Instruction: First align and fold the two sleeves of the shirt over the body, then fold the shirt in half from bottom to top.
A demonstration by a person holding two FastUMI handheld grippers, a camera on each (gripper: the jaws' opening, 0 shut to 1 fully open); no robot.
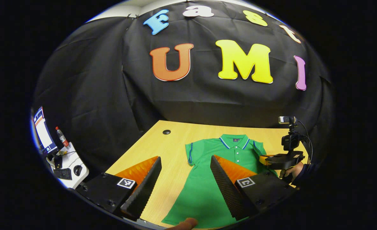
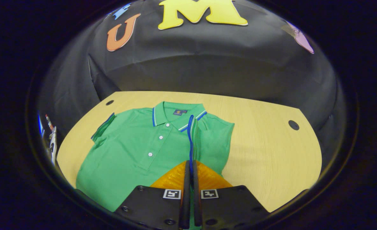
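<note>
No legible text, number or brand name is found on any item. Square black-and-white coded markers are noted on the left gripper (image 1: pixel 185 179), one on each finger housing, and a like pair on the right gripper (image 2: pixel 190 179); they carry patterns, not characters. A small dark label inside the collar of the shirt (image 2: pixel 143 143) and a small emblem below it are recorded, both too small to be read.

left gripper view: looking forward from above the table's (image 1: pixel 175 159) near edge, shirt (image 1: pixel 204 185) between spread jaws.
right gripper view: looking forward, close, sleeve (image 2: pixel 191 140) between closed jaws.
shared: shirt, table.
</note>
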